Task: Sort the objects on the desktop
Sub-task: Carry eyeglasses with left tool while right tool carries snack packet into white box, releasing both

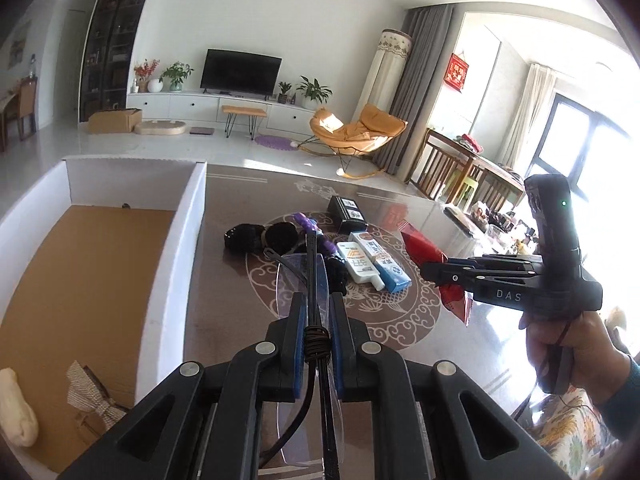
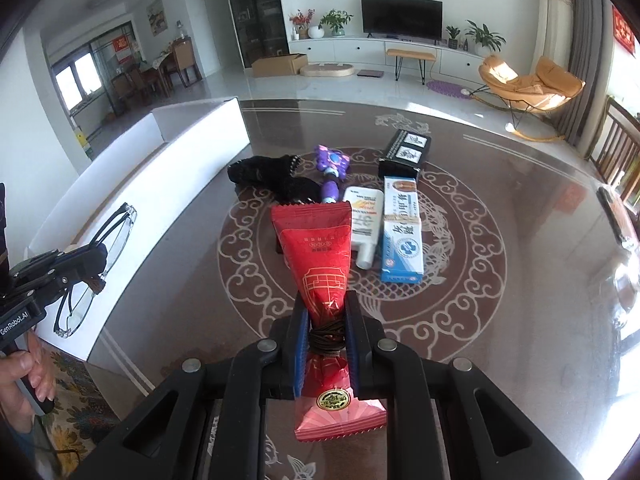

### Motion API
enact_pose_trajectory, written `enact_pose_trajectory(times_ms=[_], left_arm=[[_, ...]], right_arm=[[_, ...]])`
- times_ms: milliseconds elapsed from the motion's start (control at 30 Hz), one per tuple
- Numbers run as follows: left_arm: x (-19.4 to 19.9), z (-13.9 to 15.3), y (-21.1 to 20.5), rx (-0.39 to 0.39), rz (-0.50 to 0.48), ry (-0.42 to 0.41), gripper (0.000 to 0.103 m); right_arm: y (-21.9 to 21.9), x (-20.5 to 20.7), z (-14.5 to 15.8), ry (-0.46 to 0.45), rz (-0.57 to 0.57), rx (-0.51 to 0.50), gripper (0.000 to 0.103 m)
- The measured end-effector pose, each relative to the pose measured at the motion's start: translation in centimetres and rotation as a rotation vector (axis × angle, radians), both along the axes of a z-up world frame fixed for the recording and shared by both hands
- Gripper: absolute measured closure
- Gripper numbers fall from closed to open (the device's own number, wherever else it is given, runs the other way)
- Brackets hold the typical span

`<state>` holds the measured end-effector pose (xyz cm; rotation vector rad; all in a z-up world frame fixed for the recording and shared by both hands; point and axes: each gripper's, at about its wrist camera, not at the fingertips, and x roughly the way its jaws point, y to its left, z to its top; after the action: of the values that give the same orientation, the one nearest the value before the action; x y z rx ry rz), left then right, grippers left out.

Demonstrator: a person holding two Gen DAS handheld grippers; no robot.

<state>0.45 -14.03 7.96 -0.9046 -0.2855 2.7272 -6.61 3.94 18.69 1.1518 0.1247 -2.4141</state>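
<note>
The left gripper [image 1: 316, 320] is pinched on a pair of clear glasses [image 1: 304, 280], clamping the folded black temples between its blue pads and holding them above the table; the right gripper [image 2: 328, 320] squeezes a red packet [image 2: 316, 248] at its narrowed middle (the sealed end hangs back toward the camera). Beyond both, on the patterned brown table [image 2: 500, 184], lie a white tube [image 2: 366, 216], a blue-and-white box [image 2: 402, 236], a black box [image 2: 404, 152], a purple toy [image 2: 332, 164] and black fabric [image 2: 264, 172]; a white-walled box [image 1: 176, 240] stands at the left.
</note>
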Motion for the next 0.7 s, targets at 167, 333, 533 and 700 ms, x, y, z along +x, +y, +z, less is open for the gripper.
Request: enact_pose_trajectory(times_ms=[167, 333, 533, 700], left_arm=[[0.5, 2.0, -9.9, -0.036, 0.188, -0.036, 0.092], [-1.3, -2.7, -18.1, -0.042, 0.337, -0.230, 0.092], [-3.1, -8.7, -20.2, -0.151, 0.414, -0.469, 0.082], [-2.1, -6.9, -18.1, -0.212, 0.471, -0.339, 0.017]], right_arm=[[-12.4, 0.4, 4.1, 0.030, 0.223, -0.122, 0.086], [-24.5, 0.6, 3.7, 0.018, 0.381, -0.140, 0.086], [-31.9, -1.4, -1.8, -0.087, 0.404, -0.013, 0.063], [-29.6, -0.8, -2.1, -0.018, 0.381, -0.068, 0.028]])
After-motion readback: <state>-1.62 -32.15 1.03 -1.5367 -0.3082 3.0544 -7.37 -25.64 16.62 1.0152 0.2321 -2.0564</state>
